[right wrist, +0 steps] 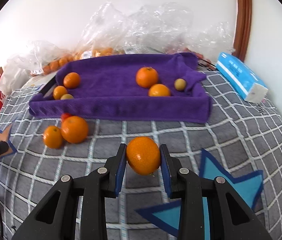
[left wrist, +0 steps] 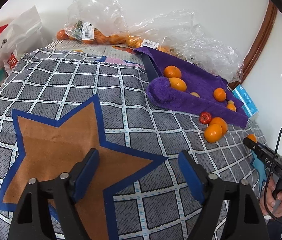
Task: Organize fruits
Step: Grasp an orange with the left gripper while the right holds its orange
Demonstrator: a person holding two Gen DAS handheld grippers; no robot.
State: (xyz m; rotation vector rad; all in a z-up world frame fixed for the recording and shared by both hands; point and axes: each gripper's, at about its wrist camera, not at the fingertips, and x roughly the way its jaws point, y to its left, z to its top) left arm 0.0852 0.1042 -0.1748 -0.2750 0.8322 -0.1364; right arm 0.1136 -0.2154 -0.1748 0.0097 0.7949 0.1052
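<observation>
Grey checked cloth (right wrist: 230, 120) under white wall, your right gripper (right wrist: 143, 158) clamps an orange (right wrist: 143, 155) near the purple-towel tray (right wrist: 121, 110), two oranges (right wrist: 67, 133) left of it, your left gripper (left wrist: 138, 172) spread wide, holding nothing.

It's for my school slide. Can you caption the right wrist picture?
Right gripper holds an orange above the checked cloth, facing the purple tray.

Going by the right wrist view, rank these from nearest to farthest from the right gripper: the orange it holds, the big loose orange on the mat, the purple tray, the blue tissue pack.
1. Held orange, between the right gripper fingers.
2. Big loose orange, ahead-left on the mat.
3. Purple tray, straight ahead.
4. Blue tissue pack, far right near the wall.
</observation>
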